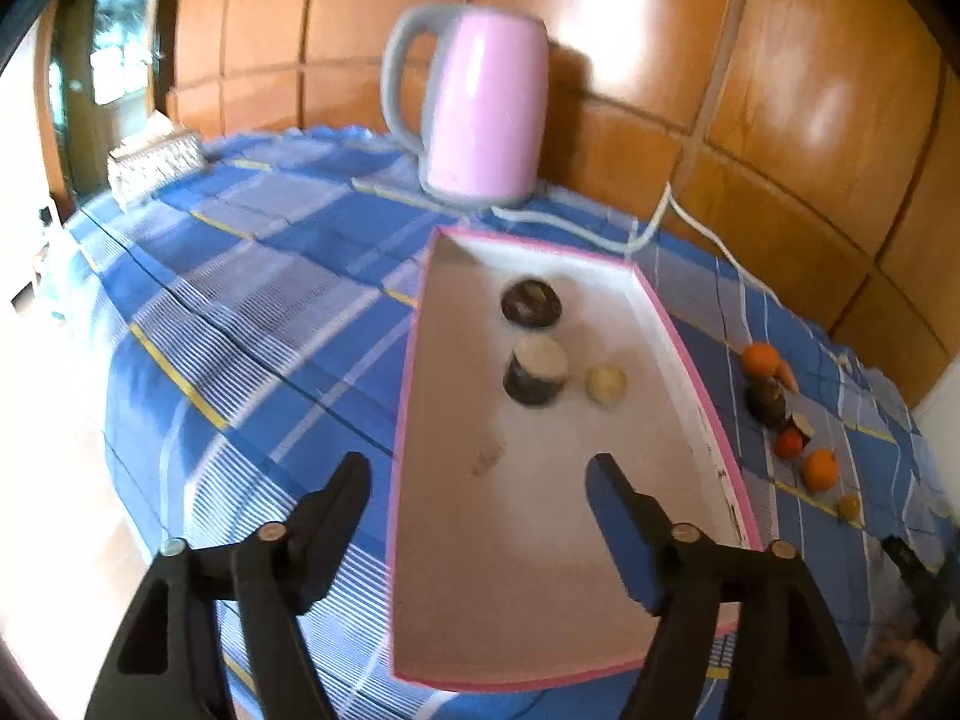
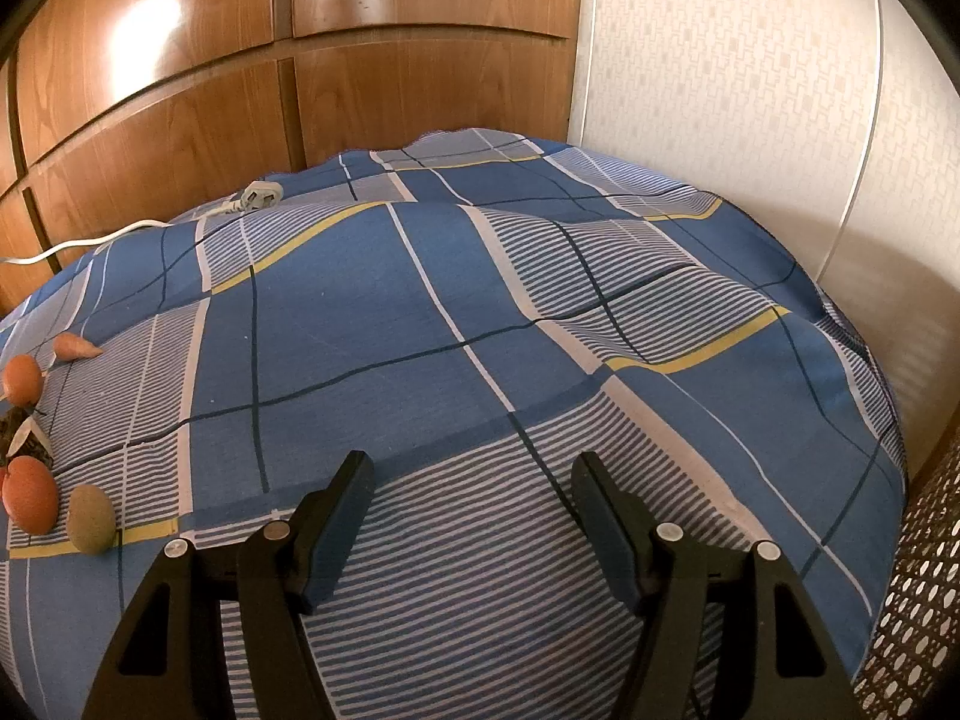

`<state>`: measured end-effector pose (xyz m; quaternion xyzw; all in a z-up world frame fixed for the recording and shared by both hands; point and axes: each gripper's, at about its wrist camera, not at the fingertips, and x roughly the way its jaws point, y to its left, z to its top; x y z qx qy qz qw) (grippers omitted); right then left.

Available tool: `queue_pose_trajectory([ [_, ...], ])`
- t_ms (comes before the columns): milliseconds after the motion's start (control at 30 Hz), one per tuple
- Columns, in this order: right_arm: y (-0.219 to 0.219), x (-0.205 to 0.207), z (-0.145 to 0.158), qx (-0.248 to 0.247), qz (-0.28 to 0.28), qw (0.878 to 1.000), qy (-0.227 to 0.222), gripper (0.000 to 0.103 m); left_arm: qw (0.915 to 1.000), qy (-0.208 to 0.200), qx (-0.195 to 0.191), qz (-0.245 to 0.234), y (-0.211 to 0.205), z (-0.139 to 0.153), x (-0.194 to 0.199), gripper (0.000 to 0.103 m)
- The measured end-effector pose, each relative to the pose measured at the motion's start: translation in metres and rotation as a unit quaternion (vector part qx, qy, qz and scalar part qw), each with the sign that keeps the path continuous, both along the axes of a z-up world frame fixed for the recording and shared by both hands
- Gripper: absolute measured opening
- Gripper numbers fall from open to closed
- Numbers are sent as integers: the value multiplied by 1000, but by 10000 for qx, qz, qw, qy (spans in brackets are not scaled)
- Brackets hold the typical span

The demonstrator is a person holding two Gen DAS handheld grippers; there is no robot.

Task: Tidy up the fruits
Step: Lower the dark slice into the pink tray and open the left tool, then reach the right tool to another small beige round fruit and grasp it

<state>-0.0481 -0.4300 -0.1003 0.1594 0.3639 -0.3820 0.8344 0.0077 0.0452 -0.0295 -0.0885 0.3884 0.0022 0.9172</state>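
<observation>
1. Blue plaid cloth [image 2: 420, 330] covers the desk; pink kettle [image 1: 480, 114] at far edge.
2. Pink-rimmed tray [image 1: 690, 360] holds three pieces.
3. Oranges [image 1: 819, 471] lie beside the tray's right side.
4. Left gripper [image 1: 480, 474] spread, empty, above the tray.
5. Right gripper [image 2: 471, 471] spread, empty, over bare cloth.

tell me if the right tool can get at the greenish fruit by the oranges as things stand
Probably yes: the right tool is open and empty, and the greenish fruit lies on bare cloth to its left, nothing between them.

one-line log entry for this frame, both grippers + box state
left gripper: open, empty, over pink box | right gripper: open, empty, over cloth | box: three items | oranges outside on cloth
</observation>
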Motion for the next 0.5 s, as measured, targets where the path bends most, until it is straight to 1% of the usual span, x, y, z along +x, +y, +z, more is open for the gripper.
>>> queue_pose_trajectory([
  [33,0,1,0,-6,-1,10000,10,69,9999,-65,21,87,4,2,-1,82],
  [100,1,1,0,-7,1,10000,17,69,9998,-41,-2,215,11,0,-1,83],
  [267,1,2,1,-5,13,10000,68,69,9990,288,-115,336,19,-16,3,83],
  [367,2,4,3,42,101,9998,153,69,9986,376,-158,326,19,-21,3,83],
  [433,3,5,7,235,271,9993,141,67,9986,377,-182,329,19,-22,1,83],
  [500,8,7,10,391,493,9980,75,59,9986,377,-201,316,18,-22,1,84],
])
